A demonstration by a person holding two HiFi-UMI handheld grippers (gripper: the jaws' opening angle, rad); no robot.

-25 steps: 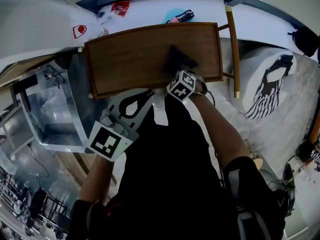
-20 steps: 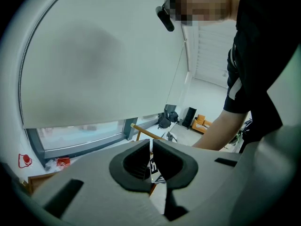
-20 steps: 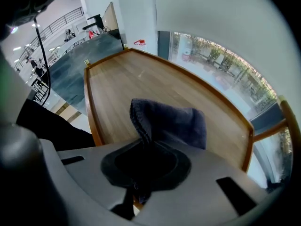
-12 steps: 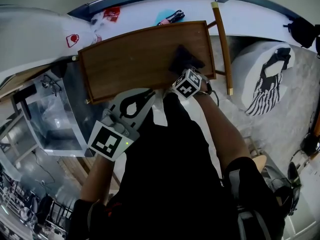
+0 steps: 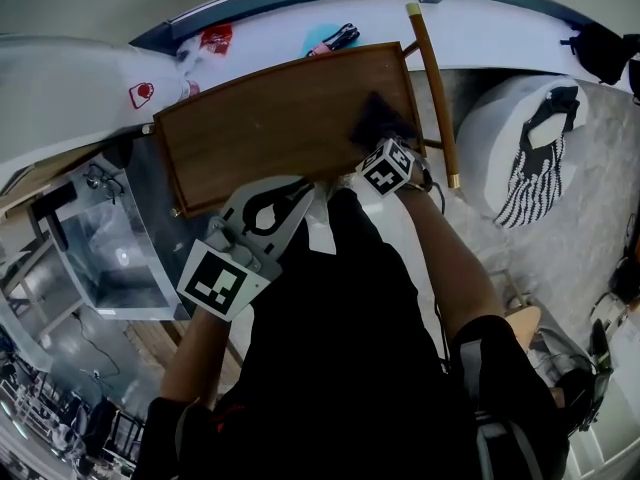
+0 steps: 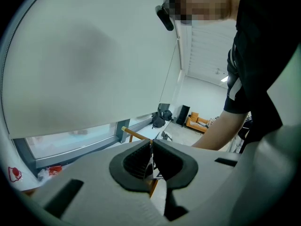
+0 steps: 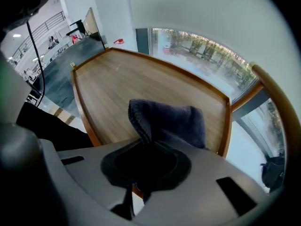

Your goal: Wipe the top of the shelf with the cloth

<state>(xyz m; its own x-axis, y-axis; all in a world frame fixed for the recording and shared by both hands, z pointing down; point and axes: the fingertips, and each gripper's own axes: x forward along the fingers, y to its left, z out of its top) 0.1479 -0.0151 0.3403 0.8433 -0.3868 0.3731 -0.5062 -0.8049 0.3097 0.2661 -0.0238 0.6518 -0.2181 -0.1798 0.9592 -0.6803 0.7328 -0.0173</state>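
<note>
Right gripper point(image 7: 146, 149) jaws clenched on cloth point(image 7: 174, 121) near shelf point(image 7: 122, 84) edge. Left gripper point(image 6: 151, 161) jaws clenched, empty. Risk: the raised edge snags the cloth and pulls it free.

Right gripper point(image 5: 380, 146) seemingly holds dark cloth point(image 5: 372, 116) on shelf top point(image 5: 260, 133)

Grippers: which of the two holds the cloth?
The right gripper: its jaws are shut on the dark cloth over the wooden shelf top. The left gripper has its jaws together, nothing between them.
</note>
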